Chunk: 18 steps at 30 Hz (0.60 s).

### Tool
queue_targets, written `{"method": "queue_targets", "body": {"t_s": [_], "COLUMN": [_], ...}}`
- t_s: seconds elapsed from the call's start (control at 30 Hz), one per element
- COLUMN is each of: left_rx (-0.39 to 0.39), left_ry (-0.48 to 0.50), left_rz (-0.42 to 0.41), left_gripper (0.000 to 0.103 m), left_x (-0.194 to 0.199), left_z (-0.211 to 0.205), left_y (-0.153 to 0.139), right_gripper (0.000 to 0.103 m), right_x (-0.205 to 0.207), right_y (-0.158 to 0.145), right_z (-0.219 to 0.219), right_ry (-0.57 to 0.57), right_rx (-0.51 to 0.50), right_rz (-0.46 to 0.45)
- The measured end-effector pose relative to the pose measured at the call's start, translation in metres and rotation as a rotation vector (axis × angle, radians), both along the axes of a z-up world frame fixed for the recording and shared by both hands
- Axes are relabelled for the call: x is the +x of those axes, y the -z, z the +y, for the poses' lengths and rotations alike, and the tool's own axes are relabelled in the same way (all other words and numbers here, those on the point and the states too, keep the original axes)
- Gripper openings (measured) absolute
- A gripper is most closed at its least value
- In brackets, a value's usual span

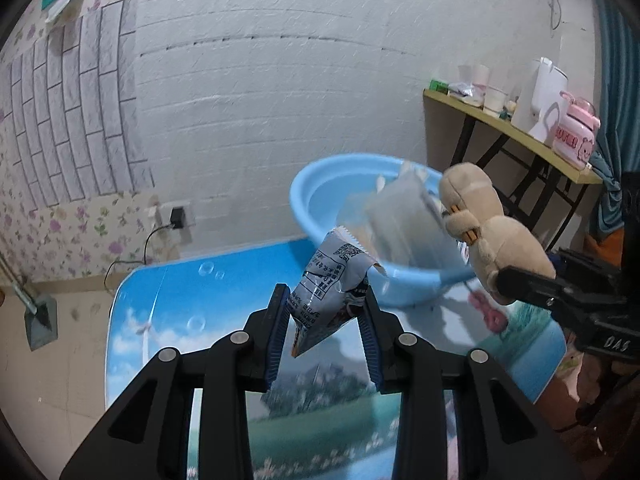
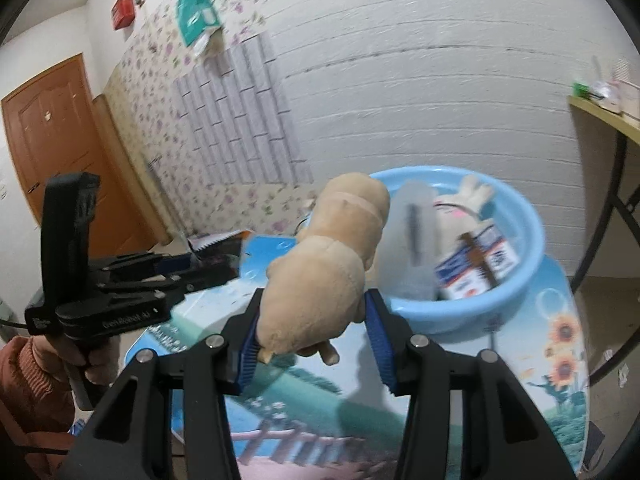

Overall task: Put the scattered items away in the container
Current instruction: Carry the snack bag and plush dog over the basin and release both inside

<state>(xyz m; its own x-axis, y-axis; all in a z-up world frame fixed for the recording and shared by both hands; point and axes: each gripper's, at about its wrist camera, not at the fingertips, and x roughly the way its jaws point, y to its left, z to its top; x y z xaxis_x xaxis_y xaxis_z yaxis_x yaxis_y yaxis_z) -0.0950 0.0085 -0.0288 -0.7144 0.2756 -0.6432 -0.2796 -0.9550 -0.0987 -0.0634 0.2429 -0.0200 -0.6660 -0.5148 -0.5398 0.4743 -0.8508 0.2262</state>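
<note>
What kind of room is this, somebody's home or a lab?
Most likely a lived-in room in a home, not a lab. The walls have floral wallpaper, there is a wooden door, and a side shelf holds cups and a pink toy. A blue basin sits on a low picture-printed table.

Left gripper [image 1: 324, 312] clamped on a grey-blue snack packet [image 1: 326, 304], blue pads pressing both sides, packet tilted with printed text and QR code facing the camera. Beyond it a light blue basin [image 1: 316, 204] sits on a table with a sky-and-landscape print cover [image 1: 168, 312]. A blurred translucent bag [image 1: 404, 224] is over the basin, its exact contact unclear. At right, the right gripper [image 1: 504, 286] grips a tan plush toy [image 1: 480, 220], held near the basin's right rim. A pink item [image 1: 490, 314] lies on the table just below the plush. Background: white brick wall, floral wallpaper, side shelf [image 1: 508, 128] with a white kettle [image 1: 546, 96] and cups.
</note>
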Motion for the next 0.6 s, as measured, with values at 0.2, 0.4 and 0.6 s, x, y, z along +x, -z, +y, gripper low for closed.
{"method": "queue_targets", "body": {"t_s": [0.2,0.4,0.6], "left_rx": [0.003,-0.010,-0.014], "left_ry": [0.002,0.004,0.000], "left_rz": [0.010,-0.011,-0.032], "left_gripper": [0.033,0.033,0.033], "left_x": [-0.027,-0.057,-0.082], "left_z": [0.018,0.035,0.042], "left_y": [-0.007,-0.001,0.005], "right_gripper": [0.047,0.047,0.047], "right_x": [-0.019,-0.036,-0.056], "right_y": [-0.006,-0.004,0.003], "right_z": [0.024,0.040,0.048], "right_ry": [0.080,0.129,0.153], "right_rx": [0.012,0.042,0.064], "right_rz": [0.030,0.051,0.046]}}
